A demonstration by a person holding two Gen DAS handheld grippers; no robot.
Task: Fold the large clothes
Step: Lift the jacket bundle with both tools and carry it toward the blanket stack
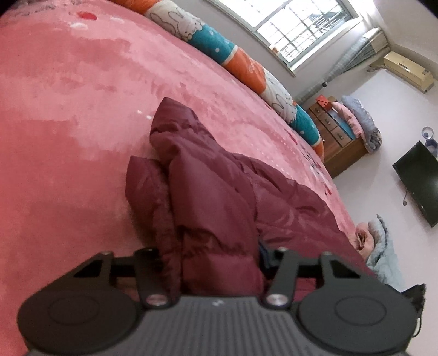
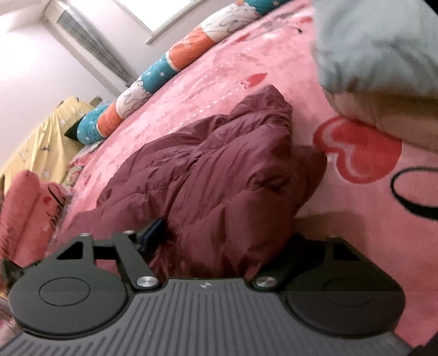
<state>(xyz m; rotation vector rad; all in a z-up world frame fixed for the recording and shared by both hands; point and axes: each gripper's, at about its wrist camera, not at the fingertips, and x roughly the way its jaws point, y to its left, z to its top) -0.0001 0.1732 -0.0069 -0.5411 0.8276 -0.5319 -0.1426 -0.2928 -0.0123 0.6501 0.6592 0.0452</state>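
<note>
Plush pink bedspread (image 1: 82,123), puffy quilted jacket (image 1: 213,197)

We count one maroon padded jacket (image 1: 219,191) on one pink bedspread (image 1: 82,109), one long bolster (image 1: 213,38), one wooden dresser (image 1: 342,137), one black screen (image 1: 418,180), one window (image 1: 287,24), two grippers.

Pink bedspread (image 1: 82,109), patterned bolster (image 1: 246,65), window (image 1: 295,24), wooden dresser (image 1: 342,142)

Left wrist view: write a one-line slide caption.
Left hand-held gripper closed on a bunched fold of the maroon padded jacket lying on the pink bedspread.
</note>
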